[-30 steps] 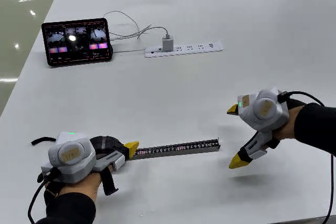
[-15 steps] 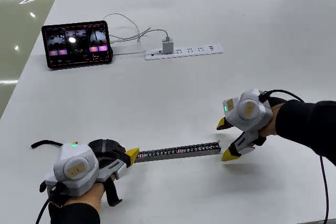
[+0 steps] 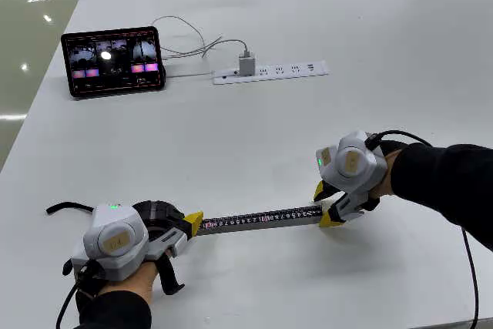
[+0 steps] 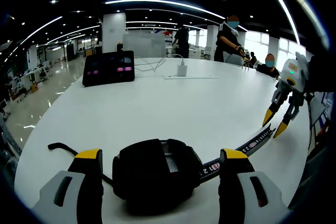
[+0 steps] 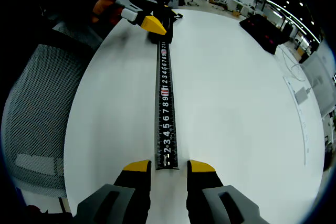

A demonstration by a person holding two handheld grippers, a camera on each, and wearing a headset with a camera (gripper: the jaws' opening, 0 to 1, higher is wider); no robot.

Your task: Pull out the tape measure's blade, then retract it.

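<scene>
Head view: the round black tape measure case lies on the white table, near its close edge. A thin black wrist strap trails off the case on the side away from the blade.

Left gripper: yellow-tipped jaws set wide, one on each side of the case. In the left gripper view a slim gap shows at each side, so I cannot tell whether they actually clamp it.

The dark flat metal blade with white numerals is drawn out of the case and lies flat and straight on the table. Numerals count up toward the case.

Right gripper: at the blade's free end, well apart from the case. Its jaws are apart, one on each side of the end hook, with bare table visible between each jaw and the blade.

Well beyond the case, toward the far side of the table: an upright black tablet with a lit screen and a long white power strip, which carries a plugged-in white charger.
</scene>
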